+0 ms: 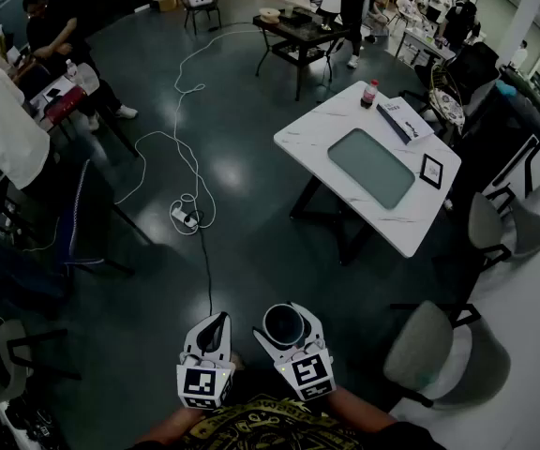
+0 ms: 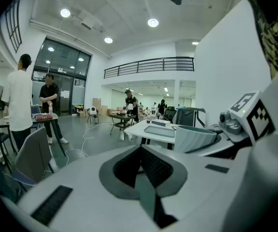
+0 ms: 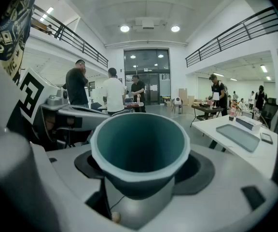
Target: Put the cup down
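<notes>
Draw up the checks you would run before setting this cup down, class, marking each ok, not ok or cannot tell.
1. Grip: right gripper clamps the cup: ok.
2. Pose: cup upright, mouth up: ok.
3. Contents: cup looks empty inside: ok.
4. Other side: left gripper shut, holding nothing: ok.
5. Support: white table close beneath the cup: not ok, only floor lies below.
6. Landing spot: bare tabletop at the near corner: ok.
</notes>
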